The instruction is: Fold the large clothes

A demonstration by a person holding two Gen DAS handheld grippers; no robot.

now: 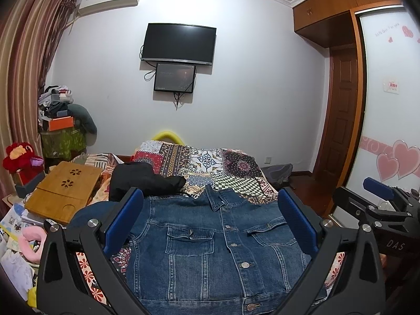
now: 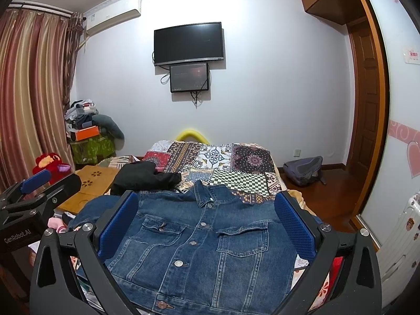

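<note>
Denim jacket [image 1: 210, 249] lay front-up and buttoned on the bed [image 1: 236, 168], collar toward the far wall, hem nearest the cameras, spread mostly flat over the patchwork quilt. One sleeve bulged off to the left side; the other sleeve was not clearly visible. Judged heavy, stiff cloth with thick seams, not slippery, nothing fragile; should hold a crease but resist bunching. Best grab points looked like the shoulder seams or the hem corners, pinching a single edge rather than the doubled placket. Left claw [image 1: 210, 223] hovered above the chest area, jaws wide apart, gripping nothing. Right claw [image 2: 207, 225] likewise spread wide, empty, above the jacket. Black garment [image 1: 144, 181] sat just beyond the left shoulder, near it. Wooden lap tray [image 1: 63, 194] rested further left.
</note>
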